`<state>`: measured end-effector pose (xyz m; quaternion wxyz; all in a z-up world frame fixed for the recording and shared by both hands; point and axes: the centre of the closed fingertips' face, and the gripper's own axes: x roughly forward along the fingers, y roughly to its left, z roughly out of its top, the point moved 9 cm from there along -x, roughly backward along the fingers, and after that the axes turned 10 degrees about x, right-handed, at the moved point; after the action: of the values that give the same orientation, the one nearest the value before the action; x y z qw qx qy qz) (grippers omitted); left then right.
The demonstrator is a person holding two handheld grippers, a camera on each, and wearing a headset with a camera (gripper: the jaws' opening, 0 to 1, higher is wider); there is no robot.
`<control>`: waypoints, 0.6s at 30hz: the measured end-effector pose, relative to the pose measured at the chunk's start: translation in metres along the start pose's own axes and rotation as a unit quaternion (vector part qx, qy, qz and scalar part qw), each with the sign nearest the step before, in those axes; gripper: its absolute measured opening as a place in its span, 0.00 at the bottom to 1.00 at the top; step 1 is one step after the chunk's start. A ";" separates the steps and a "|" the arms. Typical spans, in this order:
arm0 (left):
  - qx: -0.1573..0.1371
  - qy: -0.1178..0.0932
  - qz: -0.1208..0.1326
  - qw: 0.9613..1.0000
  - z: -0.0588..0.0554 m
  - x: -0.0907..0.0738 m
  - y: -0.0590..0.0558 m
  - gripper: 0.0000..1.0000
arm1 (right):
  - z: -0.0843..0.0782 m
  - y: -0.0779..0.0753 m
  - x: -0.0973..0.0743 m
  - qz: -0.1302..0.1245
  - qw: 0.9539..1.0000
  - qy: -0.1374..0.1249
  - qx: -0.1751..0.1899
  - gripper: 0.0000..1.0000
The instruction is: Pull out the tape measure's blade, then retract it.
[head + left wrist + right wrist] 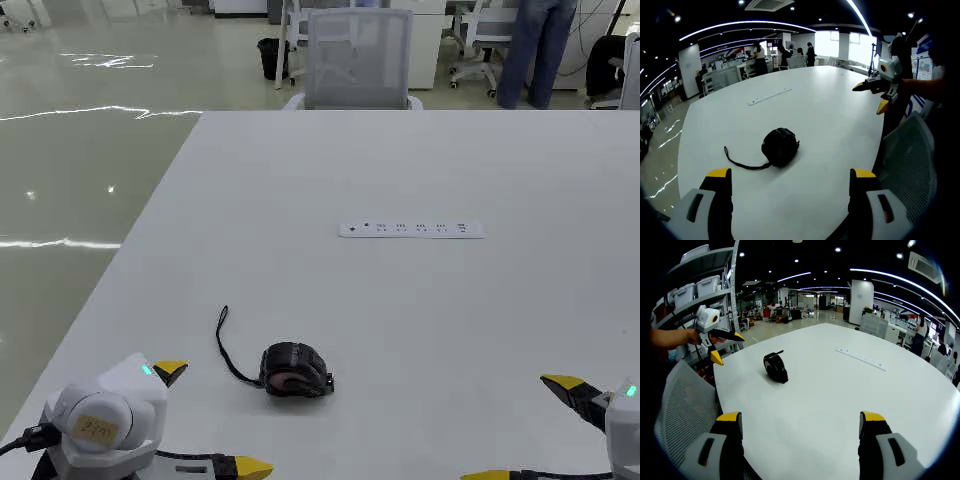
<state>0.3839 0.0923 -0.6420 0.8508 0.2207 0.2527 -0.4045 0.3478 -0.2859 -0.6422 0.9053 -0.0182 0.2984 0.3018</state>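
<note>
At the near-left corner of the white table (420, 150), the left gripper (212, 420) hovers with its jaws spread wide and nothing between them. Just right of it, a wrist strap (225, 345) trails left and away from the black tape measure (295, 370), which sits in the table's near-left part with no blade drawn out. Farther off, a power strip (412, 230) lies well apart. At the near right, the right gripper (527, 430) is equally wide and empty. I judge the left should clamp the case across its flat sides, clear of the strap, while the right pinches the blade's hook, whose place I cannot make out.
</note>
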 end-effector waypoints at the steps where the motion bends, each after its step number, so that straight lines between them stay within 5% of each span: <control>1: 0.000 0.000 0.000 1.000 0.000 0.000 0.000 0.96 | 0.000 0.000 0.000 0.000 1.000 0.000 -0.001 0.99; 18: 0.008 0.001 0.001 1.000 0.000 0.000 0.008 0.91 | 0.002 -0.004 0.001 0.007 1.000 0.010 -0.018 0.97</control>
<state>0.3902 0.0969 -0.6402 0.8492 0.2282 0.2501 -0.4052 0.3520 -0.2884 -0.6422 0.8994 -0.0356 0.3024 0.3135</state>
